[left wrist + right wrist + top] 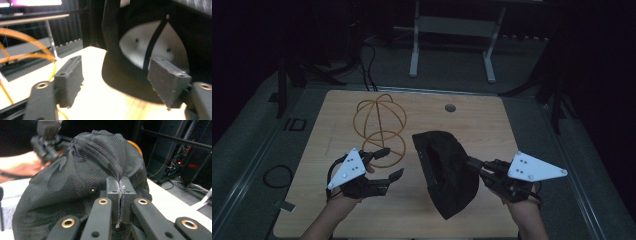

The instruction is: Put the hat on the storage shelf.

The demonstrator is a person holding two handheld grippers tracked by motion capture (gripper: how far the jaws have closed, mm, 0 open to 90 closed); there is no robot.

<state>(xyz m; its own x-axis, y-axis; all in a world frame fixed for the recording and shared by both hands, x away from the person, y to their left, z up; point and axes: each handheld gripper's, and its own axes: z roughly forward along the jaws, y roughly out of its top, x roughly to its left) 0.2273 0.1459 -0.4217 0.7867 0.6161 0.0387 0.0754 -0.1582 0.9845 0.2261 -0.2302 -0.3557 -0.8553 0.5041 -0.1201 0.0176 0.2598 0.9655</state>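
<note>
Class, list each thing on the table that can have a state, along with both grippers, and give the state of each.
black cap: pinched at its crown, opening facing the left gripper.
right gripper: shut on the cap's fabric.
left gripper: open, holding nothing.
wire frame: standing upright on the table, untouched.

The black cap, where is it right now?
In the high view the black cap sits right of table centre, pinched by the right gripper, with the orange wire frame to its left.

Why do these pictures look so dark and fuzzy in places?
High view: dim all over, the room beyond the table nearly black. Left gripper view: tabletop glares white, the cap is soft. Right gripper view: cap mesh sharp, the far hand blurred.
</note>
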